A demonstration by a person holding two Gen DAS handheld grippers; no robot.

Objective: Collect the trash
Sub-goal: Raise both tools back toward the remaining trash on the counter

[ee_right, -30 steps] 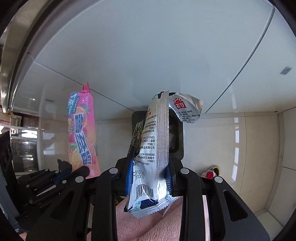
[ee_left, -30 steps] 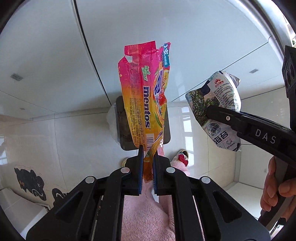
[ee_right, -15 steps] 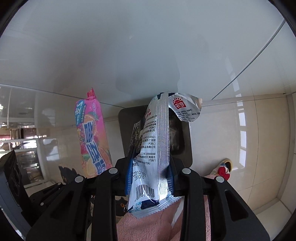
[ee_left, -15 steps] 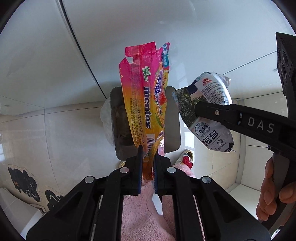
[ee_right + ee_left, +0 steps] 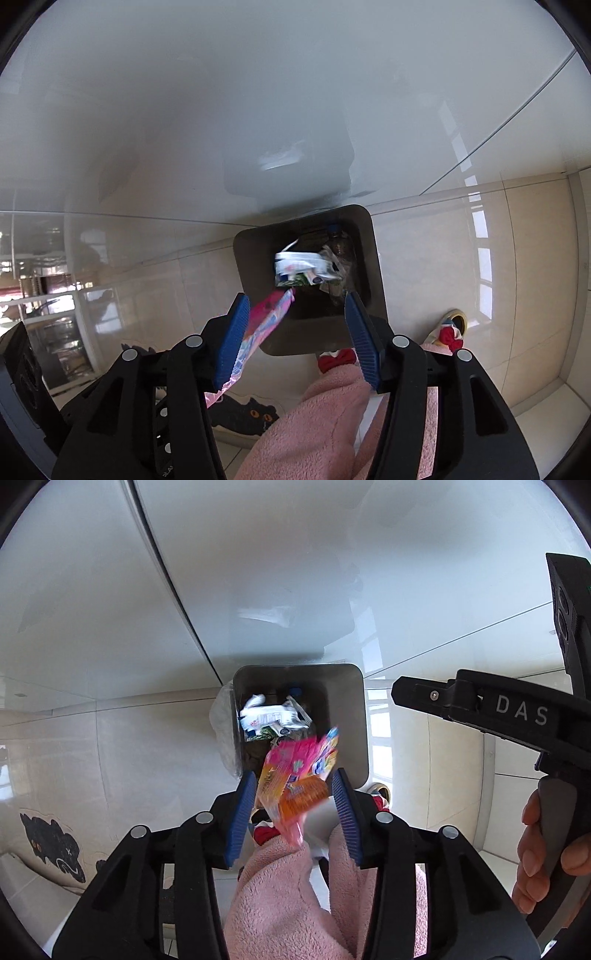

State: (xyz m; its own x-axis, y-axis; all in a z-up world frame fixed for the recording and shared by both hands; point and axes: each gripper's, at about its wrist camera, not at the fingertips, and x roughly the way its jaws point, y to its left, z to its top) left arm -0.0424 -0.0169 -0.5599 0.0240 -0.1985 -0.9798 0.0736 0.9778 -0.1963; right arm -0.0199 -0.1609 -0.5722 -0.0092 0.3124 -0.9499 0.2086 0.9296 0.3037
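Observation:
A dark grey trash bin (image 5: 356,723) (image 5: 375,269) stands on the floor right below both grippers. My left gripper (image 5: 293,775) points down over it and its jaws are opening. The pink and orange Mentos wrapper (image 5: 295,786) is loose and blurred between the blue pads, touching neither. My right gripper (image 5: 295,297) also points down with its jaws opening and nothing held. The silver and white snack bag (image 5: 299,267) (image 5: 271,716) lies inside the bin on other rubbish. The pink wrapper (image 5: 266,325) drops past the right gripper's left pad.
One finger of the right gripper (image 5: 480,709) and the person's hand (image 5: 546,853) show at the right. Pink fleece legs (image 5: 325,424) and slippers with red bows (image 5: 448,332) stand beside the bin. A black cat floor mat (image 5: 51,842) lies left. White cabinet fronts rise behind.
Both grippers have opened and come down over the bin. The snack bag has dropped into the bin. The Mentos wrapper has slipped from the left pads and is falling.

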